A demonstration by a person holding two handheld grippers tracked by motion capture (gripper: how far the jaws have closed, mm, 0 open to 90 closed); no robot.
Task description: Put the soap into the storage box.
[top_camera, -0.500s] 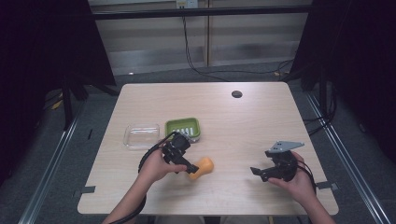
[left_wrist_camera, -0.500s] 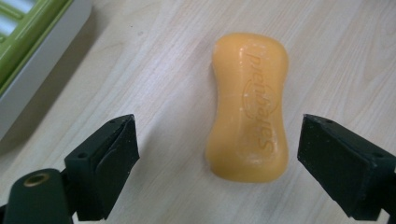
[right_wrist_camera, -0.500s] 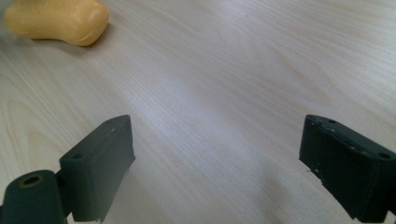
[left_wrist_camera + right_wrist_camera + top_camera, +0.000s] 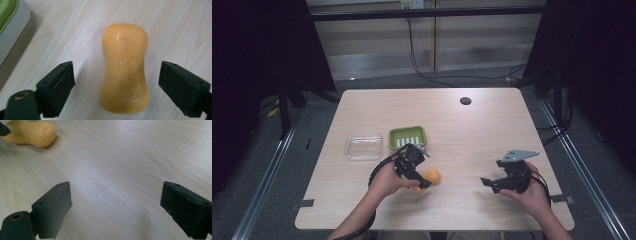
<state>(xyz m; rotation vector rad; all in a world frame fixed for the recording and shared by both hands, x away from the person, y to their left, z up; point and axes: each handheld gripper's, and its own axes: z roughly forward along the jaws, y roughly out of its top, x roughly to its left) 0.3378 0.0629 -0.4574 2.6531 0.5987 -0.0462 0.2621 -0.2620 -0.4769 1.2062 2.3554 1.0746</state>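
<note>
Orange soap bar [image 4: 125, 68] flat on the table [image 4: 472, 130], between the wide-apart jaws of the left gripper [image 4: 116, 86], untouched by either pad. Likely to slip or squirt sideways on closing (smooth, rounded sides, pinched waist), or skid across the pale wood. Just beyond, green soap dish [image 4: 407, 136] and clear lid [image 4: 363, 145]. Right gripper [image 4: 116, 207] spread open over bare wood, well apart. Dark floor, cables and black curtains around
</note>
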